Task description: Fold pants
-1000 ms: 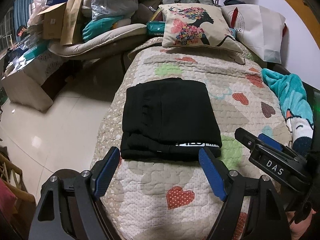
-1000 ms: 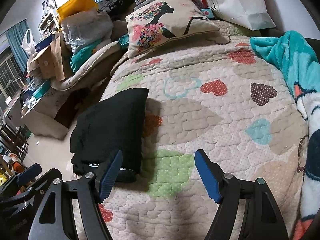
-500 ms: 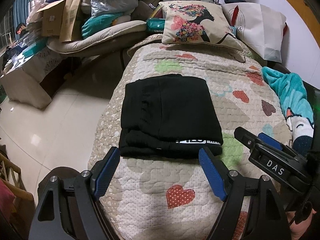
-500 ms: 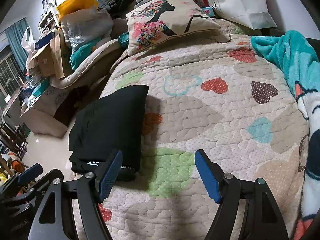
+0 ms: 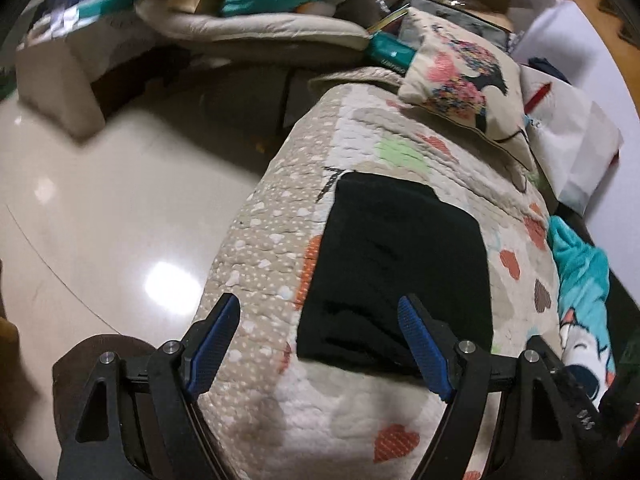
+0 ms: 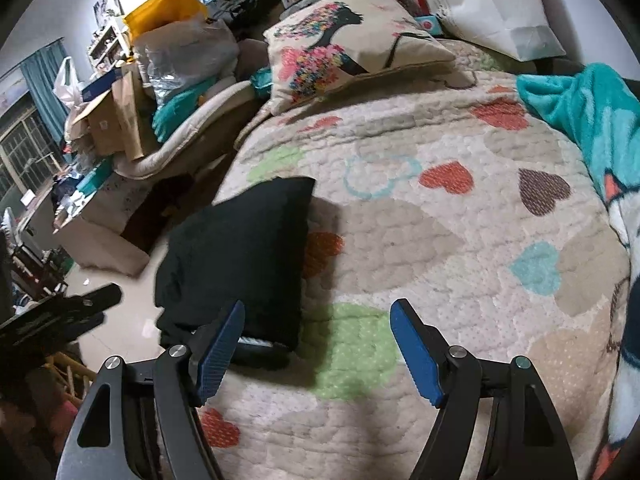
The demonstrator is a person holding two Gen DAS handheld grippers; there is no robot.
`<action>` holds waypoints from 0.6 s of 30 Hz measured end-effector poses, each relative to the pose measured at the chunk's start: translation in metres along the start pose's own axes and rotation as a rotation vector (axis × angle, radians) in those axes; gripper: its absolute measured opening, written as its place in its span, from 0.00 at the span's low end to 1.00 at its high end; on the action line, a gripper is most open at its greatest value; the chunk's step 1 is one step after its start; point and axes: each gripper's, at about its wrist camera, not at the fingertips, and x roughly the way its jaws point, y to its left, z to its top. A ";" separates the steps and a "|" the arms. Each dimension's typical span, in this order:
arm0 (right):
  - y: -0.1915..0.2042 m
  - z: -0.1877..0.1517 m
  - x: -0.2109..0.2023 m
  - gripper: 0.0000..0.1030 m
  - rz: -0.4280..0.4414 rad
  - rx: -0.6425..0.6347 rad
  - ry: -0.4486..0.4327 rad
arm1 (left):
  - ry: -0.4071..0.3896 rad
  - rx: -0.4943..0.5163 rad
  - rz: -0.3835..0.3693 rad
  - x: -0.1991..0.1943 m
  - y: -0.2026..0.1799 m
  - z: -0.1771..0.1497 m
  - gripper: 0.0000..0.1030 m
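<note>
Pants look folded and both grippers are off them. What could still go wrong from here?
1. The folded pants lie near the quilt edge above the floor; a nudge could slide them off.
2. The left gripper hangs open just before the near edge, so its right finger may snag the stack.
3. The left wrist view is blurred, so position there is uncertain.

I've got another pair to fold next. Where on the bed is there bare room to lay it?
Bare quilt lies between the folded black pants and the teal blanket. The head end is crowded by the pillow and white bag.
</note>
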 end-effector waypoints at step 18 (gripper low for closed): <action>-0.004 0.060 0.138 0.80 0.223 0.106 0.274 | 0.147 0.020 -0.164 0.109 0.001 0.046 0.85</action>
